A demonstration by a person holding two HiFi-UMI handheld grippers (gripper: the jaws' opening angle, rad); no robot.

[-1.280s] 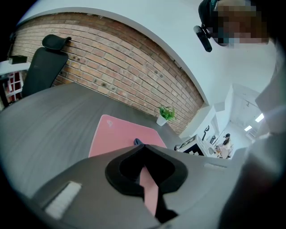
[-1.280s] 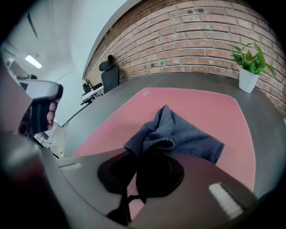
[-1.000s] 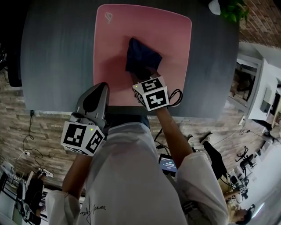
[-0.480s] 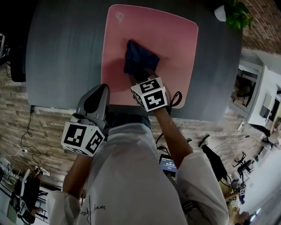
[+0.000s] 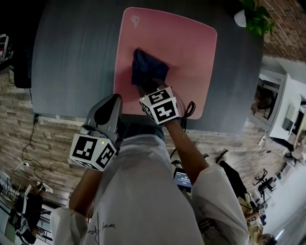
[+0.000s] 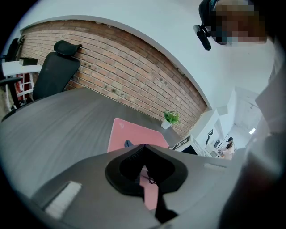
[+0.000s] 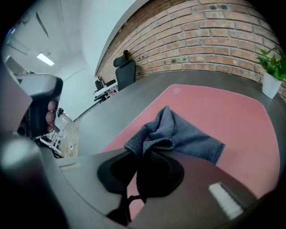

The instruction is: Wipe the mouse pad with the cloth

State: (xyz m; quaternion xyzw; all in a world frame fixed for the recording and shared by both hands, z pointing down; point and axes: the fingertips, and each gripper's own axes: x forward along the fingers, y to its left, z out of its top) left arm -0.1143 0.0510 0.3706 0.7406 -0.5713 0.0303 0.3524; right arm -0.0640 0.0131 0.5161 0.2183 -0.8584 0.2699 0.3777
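A pink mouse pad [image 5: 184,45] lies on the grey table [image 5: 71,62]. A crumpled dark blue cloth [image 5: 146,69] rests on the pad's left half. My right gripper [image 5: 143,89] is at the cloth's near edge and shut on it. In the right gripper view the cloth [image 7: 178,136] bunches up between the jaws of the right gripper [image 7: 144,157], spread over the pad [image 7: 237,112]. My left gripper [image 5: 113,101] hovers at the table's near edge, left of the pad, shut with nothing in it. In the left gripper view, the left gripper [image 6: 143,150] looks over the pad [image 6: 136,133].
A small plant in a white pot [image 5: 249,14] stands at the table's far right corner, beyond the pad. A black office chair [image 6: 53,67] stands at the table's far left side. The table's near edge [image 5: 71,117] runs just under both grippers.
The right gripper has dragged the cloth leftward across the pad, toward its left edge. The left gripper has stayed at the table's near edge.
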